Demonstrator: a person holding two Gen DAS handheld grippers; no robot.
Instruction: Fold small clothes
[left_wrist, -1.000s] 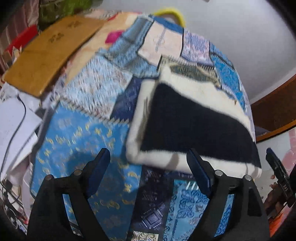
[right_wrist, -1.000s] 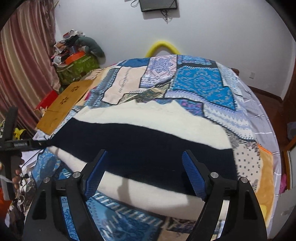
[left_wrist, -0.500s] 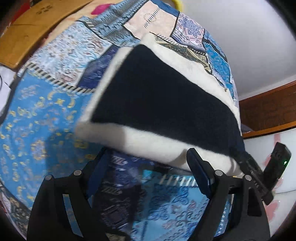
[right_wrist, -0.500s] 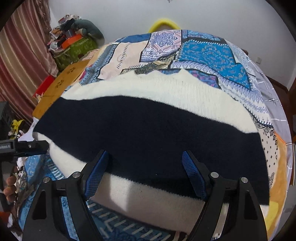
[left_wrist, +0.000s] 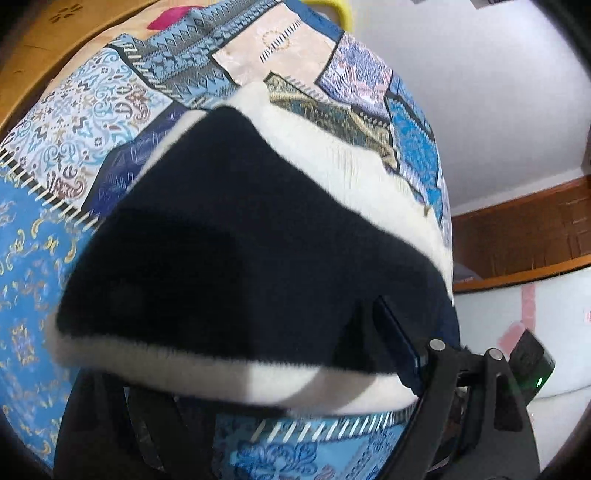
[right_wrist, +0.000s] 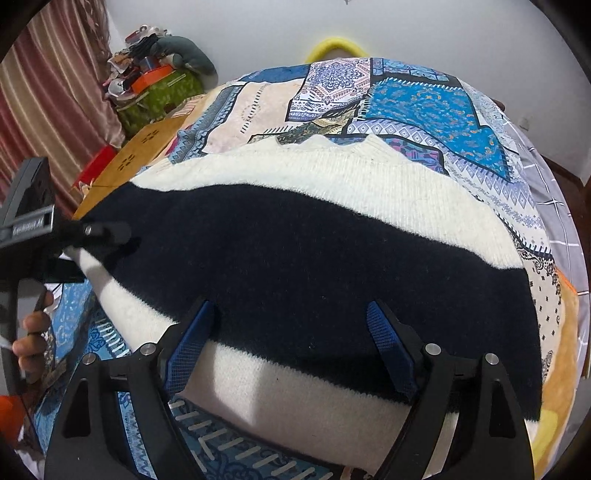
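Folded sweater, dark navy band between cream bands, lies flat on the patchwork bedspread on the bed. Right gripper jaws wide open over its near edge, gripping nothing. Left gripper at the sweater's left near corner, jaws spread wide: right finger over the knit, left finger hidden under the edge, no clamp seen.

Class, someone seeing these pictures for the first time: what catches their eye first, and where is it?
A fuzzy cream sweater with a broad black band fills the middle, lying flat on a blue patchwork bedspread. The right claw stands open over its near edge. The left claw reaches the sweater's left end.
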